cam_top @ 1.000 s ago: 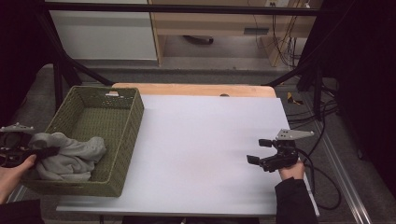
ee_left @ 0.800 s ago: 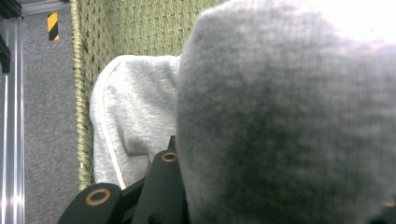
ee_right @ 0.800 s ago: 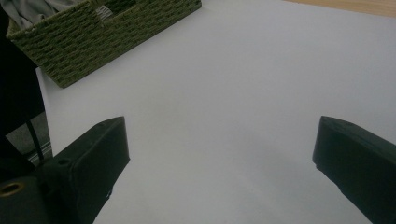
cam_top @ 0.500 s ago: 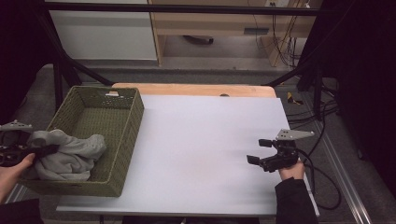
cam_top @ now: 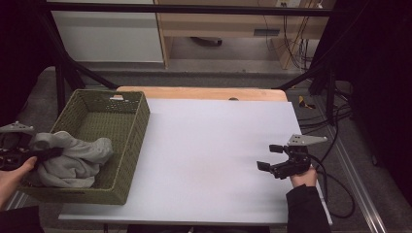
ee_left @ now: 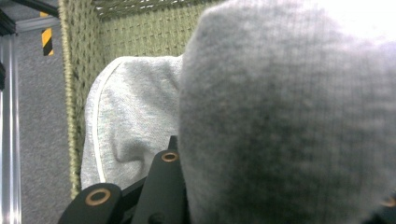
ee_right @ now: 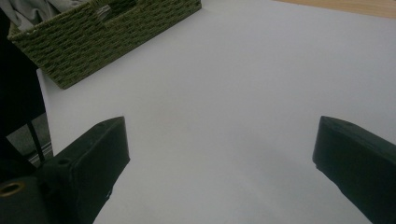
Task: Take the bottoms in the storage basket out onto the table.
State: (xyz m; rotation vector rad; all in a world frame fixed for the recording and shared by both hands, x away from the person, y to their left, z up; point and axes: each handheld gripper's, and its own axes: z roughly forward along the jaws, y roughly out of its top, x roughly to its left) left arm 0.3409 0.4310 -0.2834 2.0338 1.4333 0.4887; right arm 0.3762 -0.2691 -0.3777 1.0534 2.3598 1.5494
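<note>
The table (cam_top: pixel 214 160) is lying white and bare to the right of the basket (cam_top: pixel 127 145), which serves as the reference for every place noted here. The basket itself, green and woven, is sitting on the table's left part, its near left corner overhanging toward the person. Inside the basket, heaped against the near left corner and rising above the rim, the grey garment (cam_top: pixel 73 158) is bunching into a loose mound; in the left gripper view its knit is crowding the lens (ee_left: pixel 289 116), with a seamed fold lying farther in against the basket's wall. The left gripper (cam_top: pixel 36 154) is coming in over the basket's left rim, its jaws clamped together on a fold of the garment. The right gripper (cam_top: pixel 271 158) is hovering low over the table well to the right of the basket, its jaws standing wide apart with nothing between them, as the right gripper view is showing (ee_right: pixel 219 154). Judgement: the step in hand is the lift-out, with the garment gripped but mostly resting in the basket. The next move is probably calling for a raise high enough to clear the rim, then a carry rightward out of the basket, the free gripper coming across to take a second edge so the cloth is not dragging on the weave.
</note>
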